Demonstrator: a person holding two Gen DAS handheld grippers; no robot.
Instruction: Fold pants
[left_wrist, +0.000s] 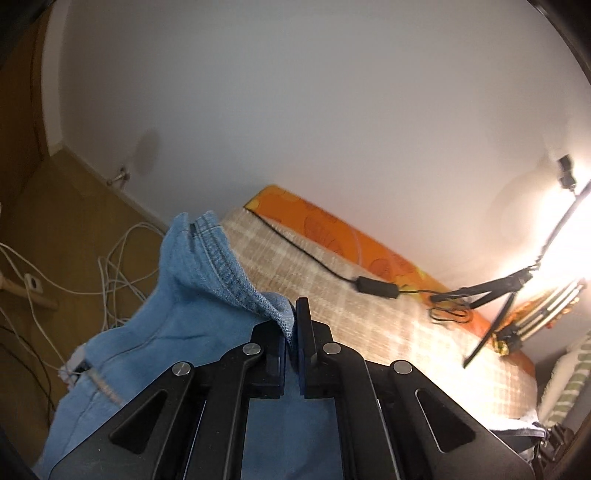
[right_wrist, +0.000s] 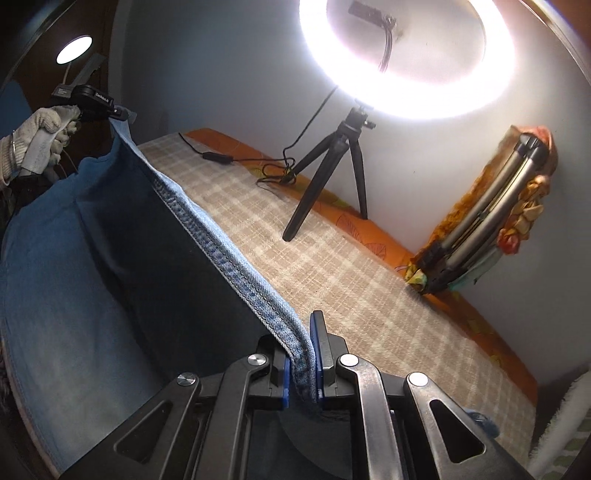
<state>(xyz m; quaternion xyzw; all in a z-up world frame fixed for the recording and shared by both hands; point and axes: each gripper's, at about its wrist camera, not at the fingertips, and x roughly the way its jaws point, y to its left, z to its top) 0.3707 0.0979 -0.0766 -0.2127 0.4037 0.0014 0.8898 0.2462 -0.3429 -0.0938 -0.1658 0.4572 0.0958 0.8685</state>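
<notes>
Light blue denim pants (left_wrist: 177, 325) hang in the air, held by both grippers at one stitched edge. My left gripper (left_wrist: 292, 325) is shut on a corner of that edge. My right gripper (right_wrist: 306, 347) is shut on the other end of the edge (right_wrist: 236, 266), which runs taut up to the left gripper (right_wrist: 123, 114), held by a white-gloved hand (right_wrist: 40, 129) at the upper left of the right wrist view. The rest of the pants (right_wrist: 66, 258) drape down to the left, beside the bed with a beige checked cover (right_wrist: 351, 266).
A ring light (right_wrist: 406, 55) on a black tripod (right_wrist: 325, 173) stands on the bed by the wall, its cable and switch (left_wrist: 376, 286) lying across the cover. A folded item wrapped in floral cloth (right_wrist: 487, 214) leans on the wall. White cables (left_wrist: 118, 266) lie on the wooden floor at left.
</notes>
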